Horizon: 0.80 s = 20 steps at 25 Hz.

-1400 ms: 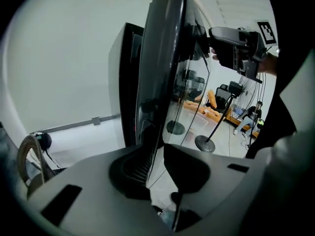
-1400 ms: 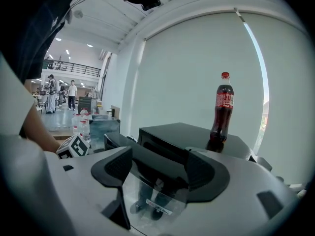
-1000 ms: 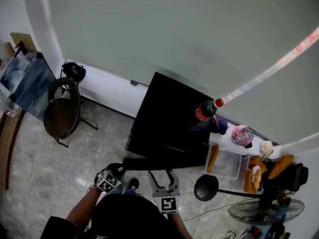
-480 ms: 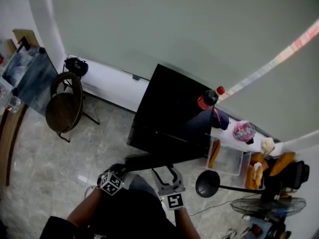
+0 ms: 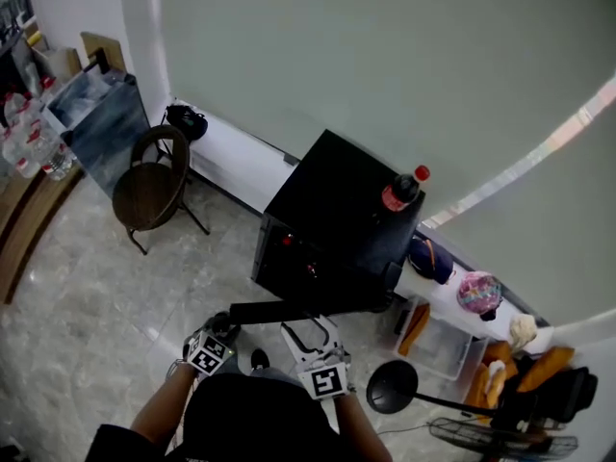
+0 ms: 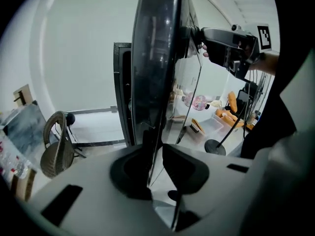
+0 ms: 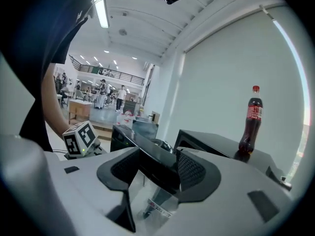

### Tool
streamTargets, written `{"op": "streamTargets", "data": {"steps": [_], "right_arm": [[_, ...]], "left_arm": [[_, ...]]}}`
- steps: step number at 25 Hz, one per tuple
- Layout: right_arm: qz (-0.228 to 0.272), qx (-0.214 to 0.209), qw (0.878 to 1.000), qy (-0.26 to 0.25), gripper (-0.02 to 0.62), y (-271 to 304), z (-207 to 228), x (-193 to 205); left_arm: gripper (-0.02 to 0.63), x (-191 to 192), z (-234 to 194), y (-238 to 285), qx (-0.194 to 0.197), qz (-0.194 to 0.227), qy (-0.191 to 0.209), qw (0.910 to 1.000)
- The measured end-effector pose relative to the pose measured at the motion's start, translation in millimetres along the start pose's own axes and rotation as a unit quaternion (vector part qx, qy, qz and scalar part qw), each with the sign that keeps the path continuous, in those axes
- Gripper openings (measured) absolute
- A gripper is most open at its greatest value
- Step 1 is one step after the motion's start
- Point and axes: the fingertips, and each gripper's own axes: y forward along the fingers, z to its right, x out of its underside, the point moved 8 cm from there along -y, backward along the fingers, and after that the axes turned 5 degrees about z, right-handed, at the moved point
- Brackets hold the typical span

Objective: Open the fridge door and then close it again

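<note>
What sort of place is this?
Probably a corner of a large work hall, not a home: a fridge with a bottle on top stands on tiled floor by a wall, and the right gripper view shows distant desks under ceiling lights.

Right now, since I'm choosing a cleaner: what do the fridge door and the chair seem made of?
The fridge door: glossy dark glass or plastic, judging by its reflections. The chair: brown woven wicker, probably, on thin dark legs, perhaps metal.
</note>
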Motion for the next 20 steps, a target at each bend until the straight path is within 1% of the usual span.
{"op": "streamTargets", "data": {"steps": [6, 12, 14, 17, 20], "right_arm": [[0.026, -0.03, 0.999, -0.002, 0.236, -6, -5, 6], [0.039, -0.063, 0.997, -0.021, 0.238, -21, -12, 14], [0.045, -0.075, 0.996, -0.02, 0.238, -26, -14, 15], [0.056, -0.09, 0.994, -0.02, 0.238, -38, -16, 17], [0.054, -0.104, 0.993, -0.03, 0.238, -48, -18, 18]], "left_arm": [[0.064, 7, 19, -9, -0.046, 0.01, -0.024, 0.9986], [0.064, 16, 46, -19, -0.065, 0.012, -0.039, 0.997], [0.064, 25, 57, -19, -0.072, 0.017, -0.048, 0.9961], [0.064, 29, 76, -22, -0.084, 0.023, -0.058, 0.9945], [0.063, 34, 95, -25, -0.097, 0.026, -0.07, 0.9925]]}}
